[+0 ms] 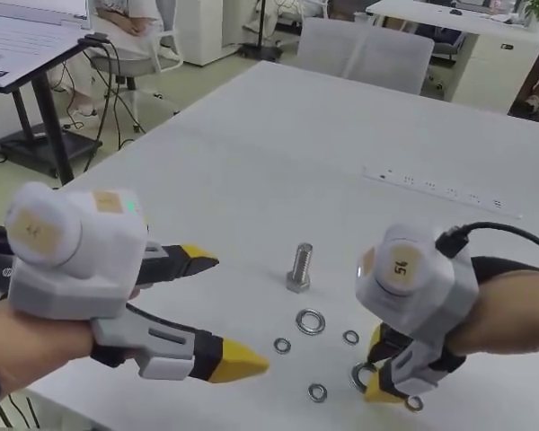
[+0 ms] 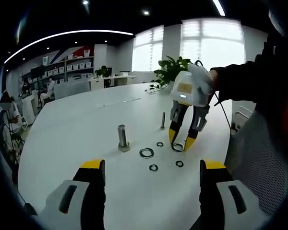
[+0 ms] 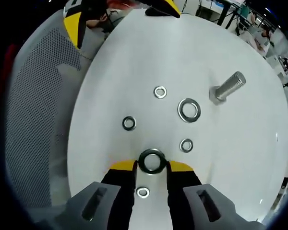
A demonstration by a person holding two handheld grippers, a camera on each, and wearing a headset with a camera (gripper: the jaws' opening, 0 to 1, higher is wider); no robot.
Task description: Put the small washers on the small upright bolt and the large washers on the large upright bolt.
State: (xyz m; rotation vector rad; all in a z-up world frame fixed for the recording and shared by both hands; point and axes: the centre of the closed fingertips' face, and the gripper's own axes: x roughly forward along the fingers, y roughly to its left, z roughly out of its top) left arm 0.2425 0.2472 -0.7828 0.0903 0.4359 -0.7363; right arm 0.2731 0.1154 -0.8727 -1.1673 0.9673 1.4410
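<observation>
Large silver steel washer (image 3: 152,161) is pinched between the yellow tips of the right gripper (image 3: 152,167). The jaws are narrowed to the washer's width and touch its rim on both sides. It sits low, at or just off the white bench (image 1: 251,162); can't tell if it is lifted. In the left gripper view it looks slightly tilted between the tips. Left gripper (image 1: 223,310) hovers near-left of the parts, jaws wide apart, holding nothing.

Loose on the bench:
- A second large silver washer (image 1: 310,321) lies just in front of the large upright hex-head steel bolt (image 1: 299,268).
- Four small silver washers (image 1: 282,345) are scattered near it, one lying under the right gripper between its jaws.
- The small thin upright steel bolt (image 2: 163,120) stands beyond the right gripper in the left gripper view, apart from the large bolt.

Nothing is threaded on the large bolt as far as I can see.

Step, judged: picking up a large washer, early in the task, with no washer placed yet.

Next move calls for:
- Lift the washer clear and carry it over to the large bolt.
- Level it so the hole centres over the bolt's top, lower it, then open the jaws.

The grip is on the rim only, so the washer may swivel. The bolt stands on its head and could tip if bumped.
</observation>
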